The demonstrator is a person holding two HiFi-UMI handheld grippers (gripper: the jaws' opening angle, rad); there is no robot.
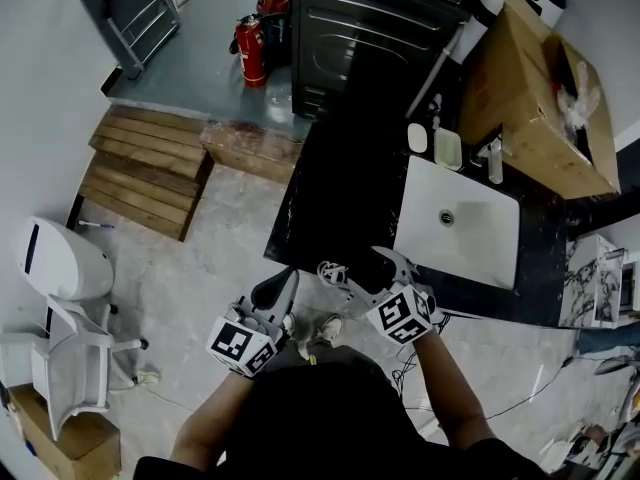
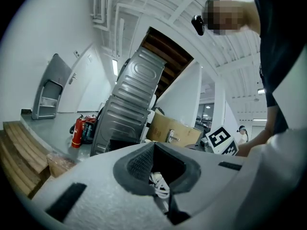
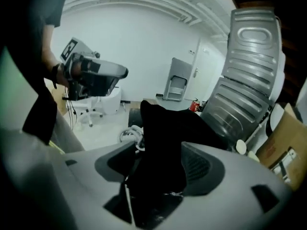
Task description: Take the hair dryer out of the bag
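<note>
**Right tongs spread around the bag, left tongs closed**

The step in hand looks like reaching into the black bag [image 3: 163, 128], which is held up at the near edge of the dark table [image 1: 340, 168]. To do it well, the left tongs [image 2: 162, 175] should steady the bag's mouth. The right tongs [image 3: 160, 169] should go past the loose cloth and close on the dryer's firm body, not on the white cord [image 3: 133, 132], which would only uncoil.

The right tongs stand wide apart with black fabric between them, and their pads are not pressing it. The left tongs are together; whether they pinch a fold is unclear. The hair dryer itself does not show. Only the cord beside the bag suggests that it is inside.
</note>
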